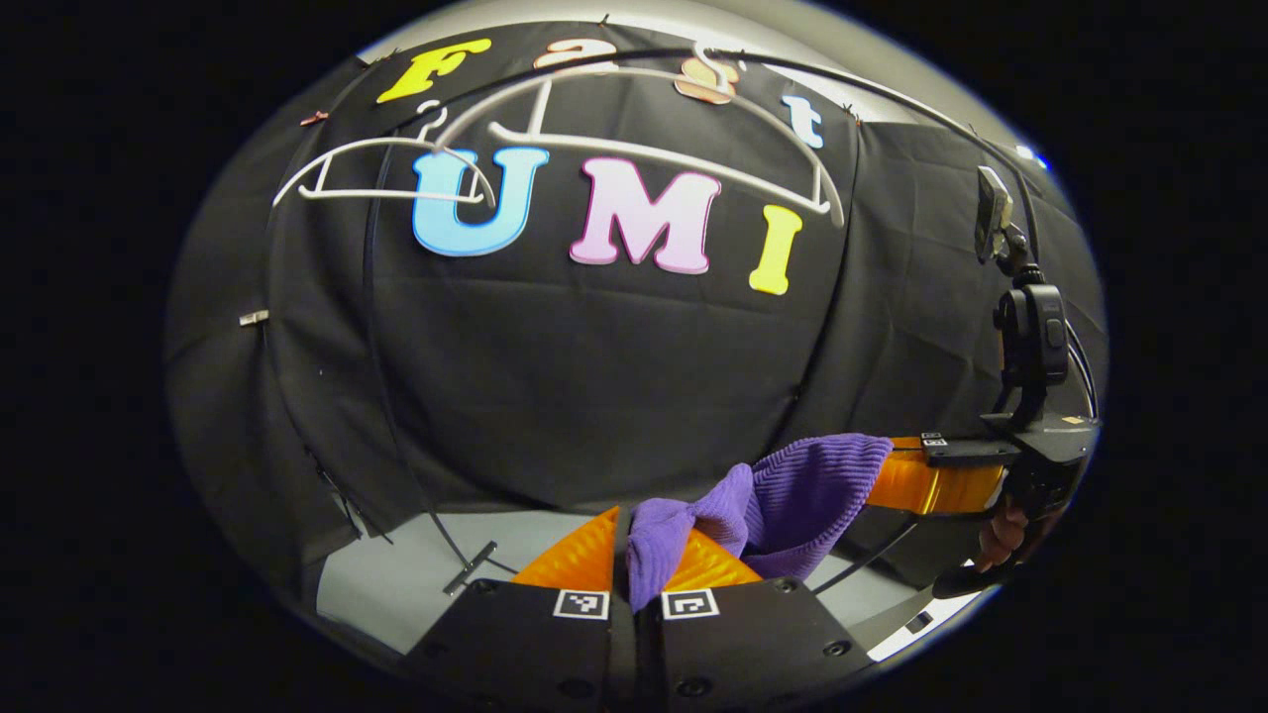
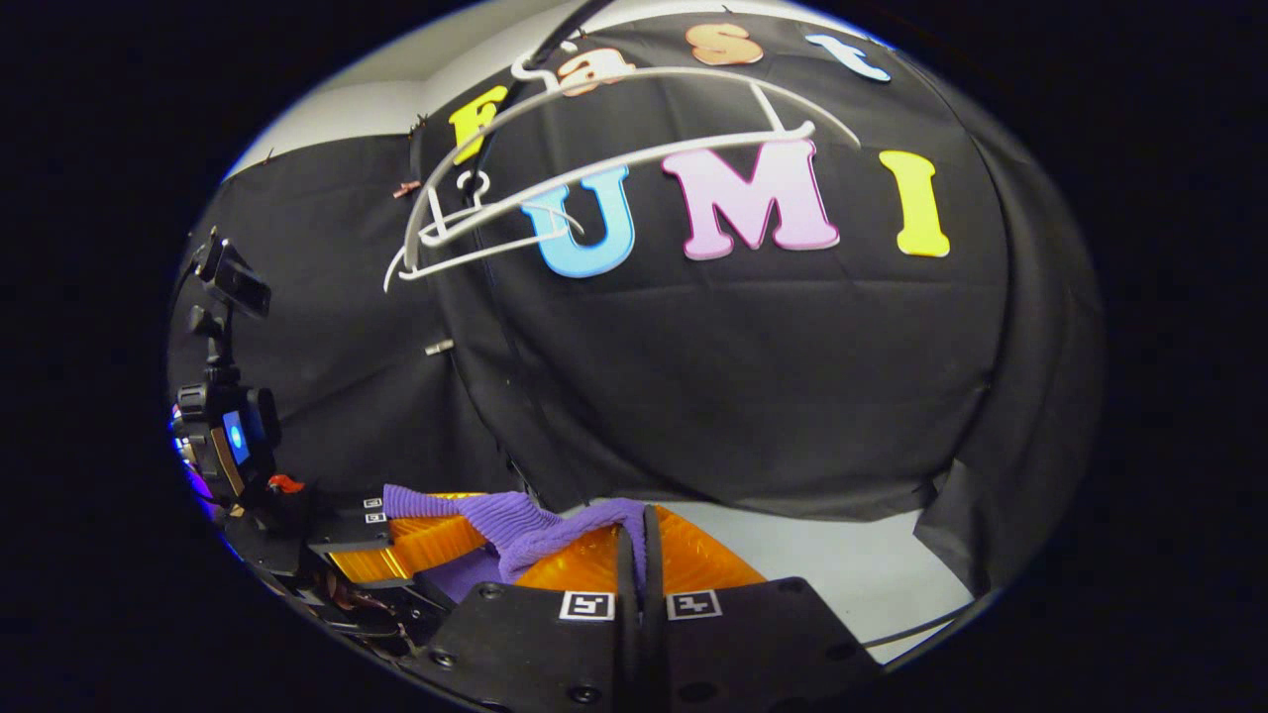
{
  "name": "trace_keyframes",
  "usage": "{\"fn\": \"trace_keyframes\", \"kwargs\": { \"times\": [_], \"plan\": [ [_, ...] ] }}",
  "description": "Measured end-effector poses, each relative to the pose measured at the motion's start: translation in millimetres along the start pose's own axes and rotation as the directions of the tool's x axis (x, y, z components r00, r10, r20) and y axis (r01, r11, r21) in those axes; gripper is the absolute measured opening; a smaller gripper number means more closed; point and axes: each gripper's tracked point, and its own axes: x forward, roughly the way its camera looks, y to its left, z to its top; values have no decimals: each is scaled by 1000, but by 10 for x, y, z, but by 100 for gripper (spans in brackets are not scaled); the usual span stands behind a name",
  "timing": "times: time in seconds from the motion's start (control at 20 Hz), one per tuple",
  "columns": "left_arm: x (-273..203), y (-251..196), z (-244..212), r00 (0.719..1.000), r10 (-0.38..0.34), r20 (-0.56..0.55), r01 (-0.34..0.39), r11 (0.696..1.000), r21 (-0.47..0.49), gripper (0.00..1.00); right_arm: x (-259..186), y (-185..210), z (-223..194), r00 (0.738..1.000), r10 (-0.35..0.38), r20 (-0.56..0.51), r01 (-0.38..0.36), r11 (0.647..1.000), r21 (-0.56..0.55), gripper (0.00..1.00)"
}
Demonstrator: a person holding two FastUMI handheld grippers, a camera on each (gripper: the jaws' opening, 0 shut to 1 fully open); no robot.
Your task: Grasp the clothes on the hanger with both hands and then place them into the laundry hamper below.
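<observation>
A purple knitted garment (image 1: pixel 792 495) hangs stretched between my two grippers, well below two bare white hangers (image 1: pixel 654 149) on a black rail. In the left gripper view, my left gripper (image 1: pixel 639 540) is shut on one bunched end of the garment, its orange fingers (image 1: pixel 580 560) pressing from both sides. The right gripper (image 1: pixel 936 480) holds the other end farther right, a hand (image 1: pixel 1001 535) behind it. In the right gripper view, my right gripper (image 2: pixel 639 530) is shut on the purple garment (image 2: pixel 515 520), and the left gripper (image 2: pixel 396 555) grips it at the lower left. The white hangers (image 2: pixel 594 173) hang overhead.
The black rail (image 1: pixel 872 84) curves across the top, and thin black rack poles (image 1: pixel 381 396) run down to a metal foot (image 1: pixel 471 566) on the pale grey floor (image 1: pixel 396 584). Black cloth covers the wall behind. More grey floor (image 2: pixel 852 564) lies to the right.
</observation>
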Motion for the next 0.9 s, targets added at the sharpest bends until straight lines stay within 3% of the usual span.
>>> {"fn": "trace_keyframes", "kwargs": {
  "times": [0.25, 0.55, 0.8, 0.9],
  "plan": [
    [266, 127, -815, 984, 45, -173, -37, 998, 49, 5, 194, -306, -796, 981, -88, -175, 89, 996, -2, 5],
    [345, 154, -1546, 932, 90, -352, -69, 995, 71, 6, 228, -572, -1626, 922, -158, -354, 137, 987, -83, 5],
    [334, 183, -1847, 902, 104, -419, -77, 994, 81, 6, 199, -627, -1918, 895, -164, -415, 142, 986, -83, 7],
    [321, 136, -1860, 898, 88, -431, -77, 996, 44, 8, 172, -625, -1922, 894, -161, -418, 150, 987, -60, 12]
  ]
}}
